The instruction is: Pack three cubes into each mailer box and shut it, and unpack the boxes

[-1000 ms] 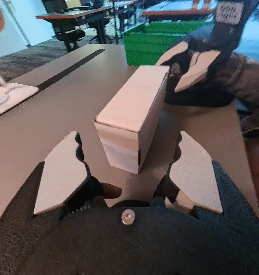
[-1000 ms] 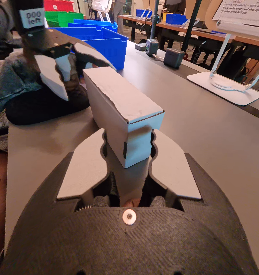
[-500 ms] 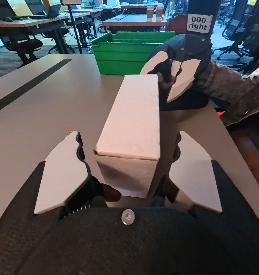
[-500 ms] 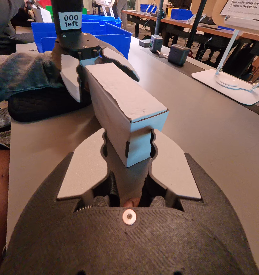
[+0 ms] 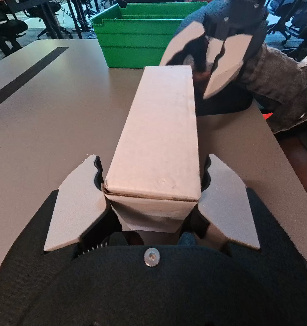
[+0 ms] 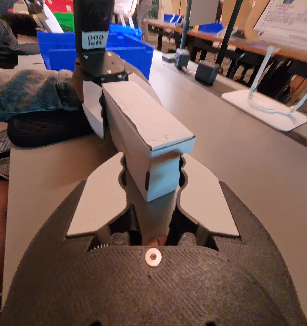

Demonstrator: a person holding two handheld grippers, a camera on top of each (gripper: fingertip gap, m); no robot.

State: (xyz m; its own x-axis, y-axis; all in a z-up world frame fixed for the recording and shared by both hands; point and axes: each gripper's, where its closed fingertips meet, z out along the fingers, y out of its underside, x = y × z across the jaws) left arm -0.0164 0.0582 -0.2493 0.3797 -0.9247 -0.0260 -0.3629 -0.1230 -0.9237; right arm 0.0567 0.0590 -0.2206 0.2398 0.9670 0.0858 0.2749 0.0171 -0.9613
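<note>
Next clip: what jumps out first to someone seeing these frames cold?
A long white mailer box, lid closed, lies on the grey table with a gripper at each end: the left gripper and the right gripper. Behind it stand a green bin and a blue bin.

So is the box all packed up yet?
The white box looks shut, lid flat; what's inside is hidden. Now the left gripper and right gripper each hold one end on the table. Opening or moving it comes next, probably.
</note>
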